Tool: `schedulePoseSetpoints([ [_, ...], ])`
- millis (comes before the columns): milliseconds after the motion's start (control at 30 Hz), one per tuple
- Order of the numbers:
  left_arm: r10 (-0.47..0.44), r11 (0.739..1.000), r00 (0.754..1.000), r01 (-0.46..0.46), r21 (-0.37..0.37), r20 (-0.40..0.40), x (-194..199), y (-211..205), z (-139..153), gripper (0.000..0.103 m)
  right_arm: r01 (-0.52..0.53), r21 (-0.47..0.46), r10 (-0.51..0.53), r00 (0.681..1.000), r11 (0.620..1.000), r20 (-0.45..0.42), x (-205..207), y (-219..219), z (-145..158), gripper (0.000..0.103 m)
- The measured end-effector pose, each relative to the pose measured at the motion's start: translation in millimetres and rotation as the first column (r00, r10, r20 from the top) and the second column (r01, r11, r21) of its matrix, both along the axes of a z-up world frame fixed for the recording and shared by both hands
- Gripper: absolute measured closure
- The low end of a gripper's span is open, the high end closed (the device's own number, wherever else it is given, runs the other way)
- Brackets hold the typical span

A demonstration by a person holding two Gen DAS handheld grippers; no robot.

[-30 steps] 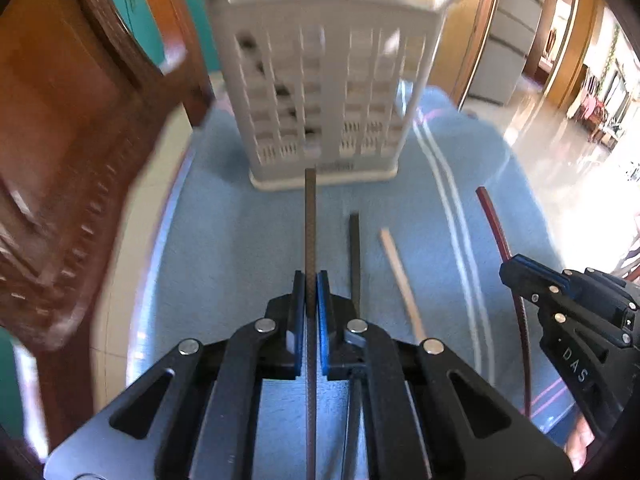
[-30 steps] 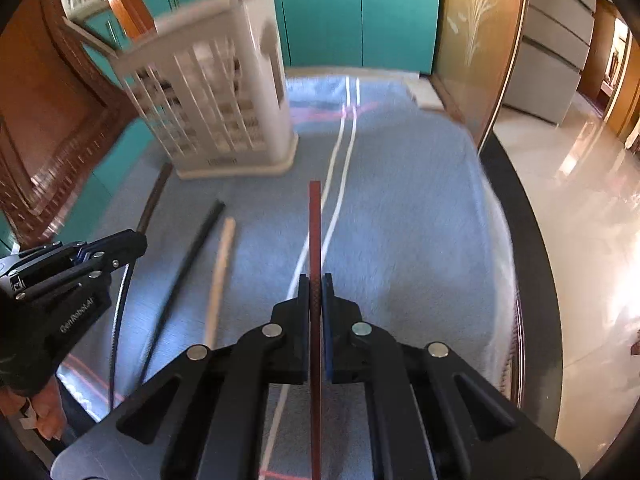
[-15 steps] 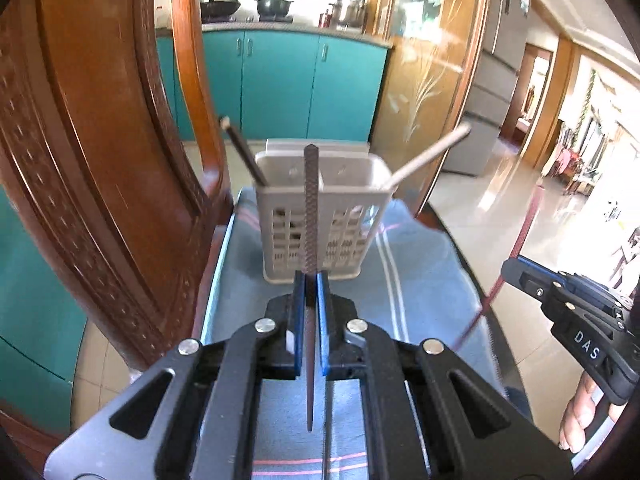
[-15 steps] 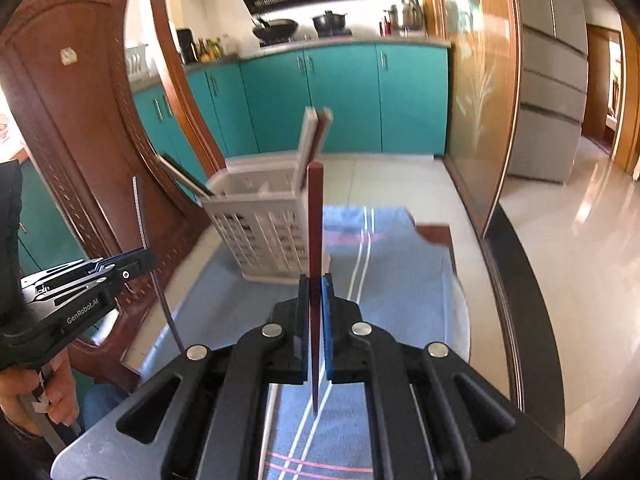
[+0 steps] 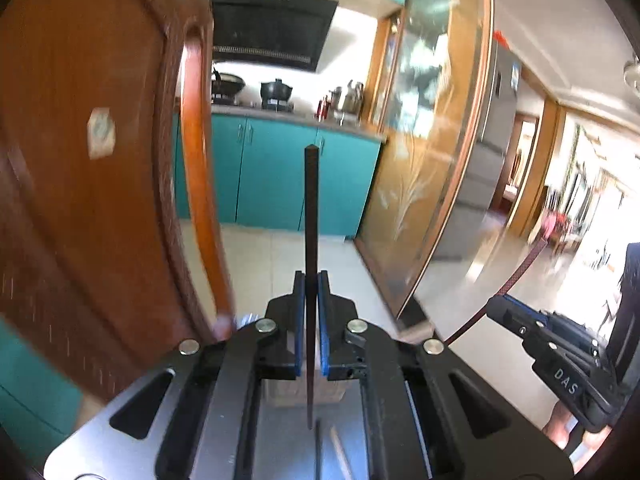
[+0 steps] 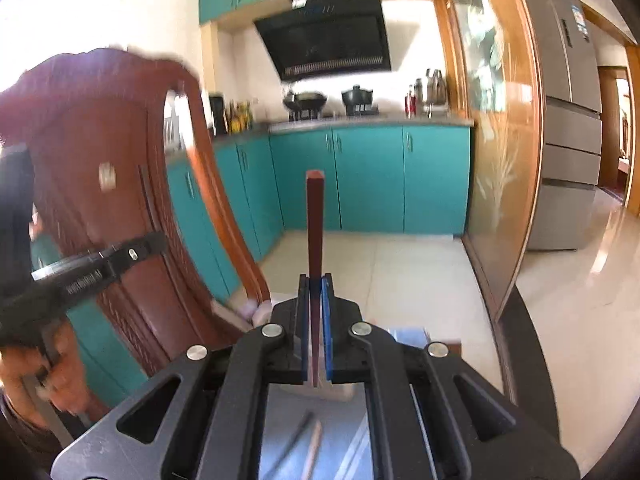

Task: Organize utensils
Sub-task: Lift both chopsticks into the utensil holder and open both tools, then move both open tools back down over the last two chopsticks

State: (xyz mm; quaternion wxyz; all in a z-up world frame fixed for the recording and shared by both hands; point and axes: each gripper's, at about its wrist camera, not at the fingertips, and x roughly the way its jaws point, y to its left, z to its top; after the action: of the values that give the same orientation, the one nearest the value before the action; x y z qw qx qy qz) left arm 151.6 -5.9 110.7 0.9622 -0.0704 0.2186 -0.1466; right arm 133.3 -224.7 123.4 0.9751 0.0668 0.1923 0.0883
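Note:
My left gripper [image 5: 311, 280] is shut on a dark textured chopstick [image 5: 311, 208] that points upright, raised high above the table. My right gripper [image 6: 315, 280] is shut on a reddish-brown chopstick [image 6: 315, 216], also upright. The right gripper shows in the left wrist view [image 5: 560, 364] with its chopstick [image 5: 520, 272] slanting up. The left gripper shows in the right wrist view [image 6: 92, 268]. Below, between the fingers, a black chopstick [image 6: 298, 436] and a light wooden one [image 6: 314, 446] lie on the blue cloth. The white utensil basket [image 5: 292, 390] is mostly hidden behind the fingers.
A carved wooden chair back [image 5: 100, 200] stands close on the left, also in the right wrist view [image 6: 120, 200]. Teal kitchen cabinets [image 6: 368, 176], a glass partition [image 5: 432, 152] and a fridge [image 6: 568, 120] lie beyond.
Both grippers have lifted and tilted upward with their chopsticks. The basket and cloth have dropped from mid-view to below the fingers. The views now face the kitchen.

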Motion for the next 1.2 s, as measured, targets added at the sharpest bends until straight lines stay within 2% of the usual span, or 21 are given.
schedulePoseSetpoints([
  [100, 0.056, 0.998, 0.997, -0.054, -0.031, 0.055, 21.6, -2.8, 9.4, 0.096, 0.052, 0.01, -0.053, 0.998, 0.999, 0.043, 12.4, 4.0, 14.7, 0.097],
  [167, 0.089, 0.995, 0.993, -0.087, -0.039, 0.077, 36.4, -7.1, 4.1, 0.096, 0.071, 0.003, -0.071, 0.997, 0.997, 0.041, 26.8, 6.7, 8.7, 0.097],
  [267, 0.127, 0.992, 0.988, -0.127, -0.006, 0.083, 57.4, -15.8, -15.9, 0.096, 0.089, -0.032, -0.09, 0.996, 0.995, -0.015, 51.5, 16.6, -21.4, 0.097],
  [367, 0.144, 0.987, 0.987, -0.148, 0.064, 0.07, 76.1, -28.2, -46.6, 0.096, 0.08, -0.058, -0.083, 0.995, 0.995, -0.053, 63.9, 23.5, -54.3, 0.097],
  [600, 0.113, 0.99, 0.993, -0.115, 0.086, 0.027, 80.1, -34.6, -85.0, 0.096, 0.052, -0.061, -0.059, 0.991, 0.997, -0.118, 63.7, 22.3, -94.5, 0.096],
  [667, 0.112, 0.99, 0.994, -0.113, 0.084, 0.021, 73.4, -33.3, -90.2, 0.096, 0.063, -0.067, -0.071, 0.991, 0.996, -0.113, 59.8, 20.1, -96.9, 0.094],
  [733, 0.114, 0.989, 0.993, -0.115, 0.088, 0.02, 69.8, -34.3, -92.1, 0.096, 0.068, -0.071, -0.076, 0.991, 0.995, -0.107, 54.4, 16.9, -96.1, 0.087],
  [867, 0.115, 0.989, 0.993, -0.118, 0.092, 0.037, 50.1, -32.9, -93.5, 0.092, 0.083, -0.07, -0.085, 0.996, 0.994, -0.028, 26.3, 8.7, -84.9, 0.062],
  [933, 0.115, 0.989, 0.992, -0.12, 0.092, 0.059, 34.8, -30.3, -91.5, 0.087, 0.073, -0.06, -0.072, 0.997, 0.996, 0.016, 4.7, 4.3, -80.6, 0.061],
  [1067, 0.112, 0.989, 0.99, -0.119, 0.086, 0.082, -2.7, -23.9, -95.6, 0.084, 0.029, -0.051, -0.027, 0.999, 0.998, 0.034, -35.7, -0.3, -90.9, 0.061],
  [1100, 0.114, 0.989, 0.99, -0.121, 0.088, 0.08, -11.4, -22.4, -99.2, 0.084, 0.018, -0.053, -0.016, 1.0, 0.998, 0.026, -42.6, -1.2, -97.1, 0.061],
  [1200, 0.114, 0.987, 0.993, -0.118, 0.108, 0.04, -38.9, -19.3, -122.2, 0.081, -0.016, -0.069, 0.011, 0.997, 0.998, -0.076, -53.4, 0.4, -132.7, 0.06],
])
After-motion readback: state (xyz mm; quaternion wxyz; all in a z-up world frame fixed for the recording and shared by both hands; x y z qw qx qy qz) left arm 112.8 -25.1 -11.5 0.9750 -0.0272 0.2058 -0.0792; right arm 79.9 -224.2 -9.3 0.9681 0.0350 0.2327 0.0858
